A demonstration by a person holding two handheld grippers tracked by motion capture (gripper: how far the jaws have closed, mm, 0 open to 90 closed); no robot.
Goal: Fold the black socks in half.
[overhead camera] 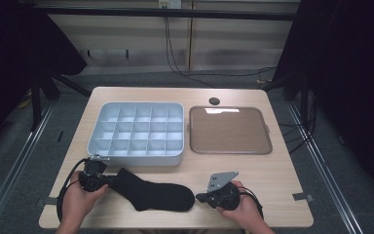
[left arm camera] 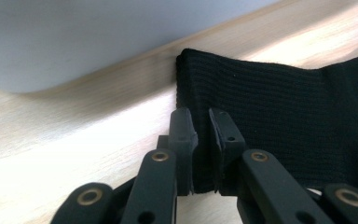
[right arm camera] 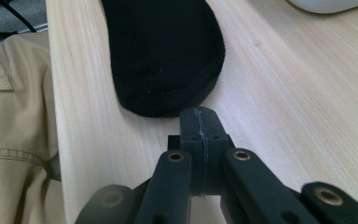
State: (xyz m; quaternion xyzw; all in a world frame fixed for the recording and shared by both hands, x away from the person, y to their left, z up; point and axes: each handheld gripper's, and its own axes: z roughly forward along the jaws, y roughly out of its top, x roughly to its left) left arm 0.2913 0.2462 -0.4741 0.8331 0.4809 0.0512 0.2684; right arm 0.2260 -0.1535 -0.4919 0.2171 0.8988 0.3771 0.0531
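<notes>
- A black knitted sock [overhead camera: 153,193] lies flat along the near edge of the pale wooden table [overhead camera: 272,170], cuff to the left, toe to the right.
- The left gripper [left arm camera: 200,126] sits at the cuff end; in the left gripper view its jaws are close together with the ribbed cuff edge pinched between the pads.
- How deep that bite goes is hard to say: the fabric vanishes behind the black pads.
- In the high view the left gripper [overhead camera: 93,176] is a dark lump merging with the sock, so the grip cannot be read there.
- The right gripper [right arm camera: 200,122] rests just short of the toe, jaws pressed together on nothing, apart from the fabric.
- Beyond the sock stands the grey plastic compartment tray [overhead camera: 136,132]; the left gripper view cuts it down to a blurred pale wall.
- Right of it lies a brown square lid [overhead camera: 230,129], with glare hiding its far edge.
</notes>
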